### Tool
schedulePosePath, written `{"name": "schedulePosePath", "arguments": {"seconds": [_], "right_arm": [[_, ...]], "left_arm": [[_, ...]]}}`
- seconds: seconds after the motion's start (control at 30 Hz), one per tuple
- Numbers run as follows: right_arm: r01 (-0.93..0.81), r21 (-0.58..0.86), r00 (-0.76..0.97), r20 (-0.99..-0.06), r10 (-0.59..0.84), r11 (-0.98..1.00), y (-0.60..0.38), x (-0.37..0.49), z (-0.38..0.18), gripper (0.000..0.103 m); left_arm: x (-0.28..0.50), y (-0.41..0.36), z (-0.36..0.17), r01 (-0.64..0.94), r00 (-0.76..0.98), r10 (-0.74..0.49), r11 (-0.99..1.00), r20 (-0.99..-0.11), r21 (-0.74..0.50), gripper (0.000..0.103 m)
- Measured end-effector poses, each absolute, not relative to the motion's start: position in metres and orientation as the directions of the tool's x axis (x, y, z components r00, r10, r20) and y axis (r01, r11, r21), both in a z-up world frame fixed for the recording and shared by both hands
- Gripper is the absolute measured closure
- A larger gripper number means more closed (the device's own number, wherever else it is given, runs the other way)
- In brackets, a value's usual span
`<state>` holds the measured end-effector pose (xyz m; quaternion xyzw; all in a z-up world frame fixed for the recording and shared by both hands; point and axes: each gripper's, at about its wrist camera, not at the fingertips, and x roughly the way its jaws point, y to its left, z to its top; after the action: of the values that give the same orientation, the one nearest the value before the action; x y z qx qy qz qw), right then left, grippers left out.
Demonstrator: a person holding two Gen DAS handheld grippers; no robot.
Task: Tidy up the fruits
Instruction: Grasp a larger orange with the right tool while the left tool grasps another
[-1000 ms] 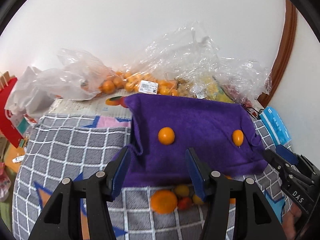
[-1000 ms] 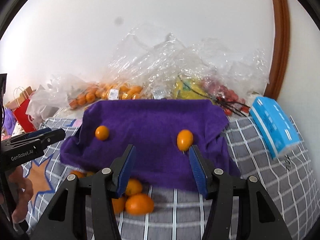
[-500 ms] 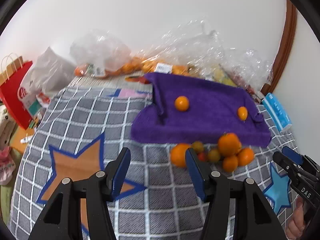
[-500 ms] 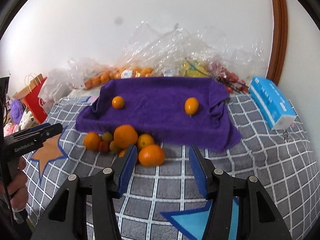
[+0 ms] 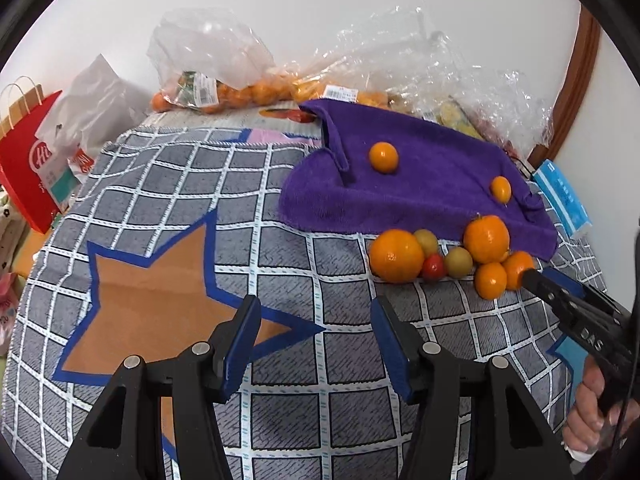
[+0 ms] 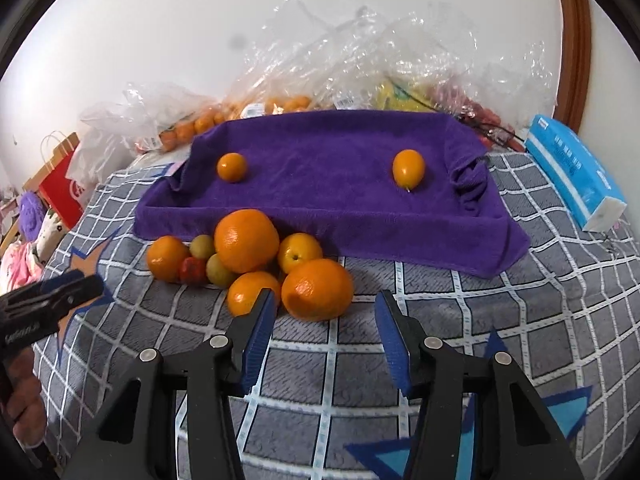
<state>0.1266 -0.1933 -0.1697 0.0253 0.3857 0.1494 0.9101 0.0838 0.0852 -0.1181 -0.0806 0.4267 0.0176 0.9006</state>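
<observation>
Room backdrop: plain white wall (image 6: pixel 160 32), evenly lit.
Curved brown wooden frame (image 6: pixel 576 40) rises at right. Grey white-gridded bedspread with blue-edged orange star (image 5: pixel 160 280) covers the surface; red paper shopping bag (image 5: pixel 28 168) stands at left edge.

We see both views evenly and brightly lit by soft, diffuse light; the white wall (image 6: pixel 160 32) reads pale and flat. Shadows are faint, only a soft dark patch under the pile of oranges (image 6: pixel 280 264). The crumpled plastic bags (image 6: pixel 380 52) catch small white glints, and the oranges carry mild highlights. Focus holds sharp at the centre. Fisheye distortion bends the checked cloth (image 5: pixel 280 272) lines, and a black vignette rings each frame's corners. We notice slight softness near the rims.
</observation>
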Motion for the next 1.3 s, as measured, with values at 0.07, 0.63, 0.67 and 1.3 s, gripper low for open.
{"name": "schedulePosePath", "arguments": {"seconds": [0.07, 0.63, 0.67, 1.3], "right_arm": [[-0.254, 0.185, 0.646, -0.698, 0.309, 0.949, -0.193, 0.132, -0.173, 0.053], [-0.244, 0.152, 0.663, -0.695, 0.279, 0.958, -0.218, 0.123, -0.174, 0.061], [-0.238, 0.147, 0.664, -0.697, 0.271, 0.960, -0.221, 0.122, -0.176, 0.061], [-0.256, 0.186, 0.686, -0.656, 0.314, 0.949, -0.233, 0.113, -0.180, 0.061]], "left_arm": [[0.087, 0.085, -0.121, -0.088, 0.634, -0.055, 0.986, -0.772, -0.142, 0.048], [0.115, 0.066, -0.127, -0.029, 0.620, -0.144, 0.978, -0.771, -0.207, 0.048], [0.118, 0.063, -0.128, -0.029, 0.620, -0.150, 0.976, -0.770, -0.214, 0.048], [0.123, 0.046, -0.133, 0.009, 0.607, -0.121, 0.989, -0.786, -0.146, 0.065]]}}
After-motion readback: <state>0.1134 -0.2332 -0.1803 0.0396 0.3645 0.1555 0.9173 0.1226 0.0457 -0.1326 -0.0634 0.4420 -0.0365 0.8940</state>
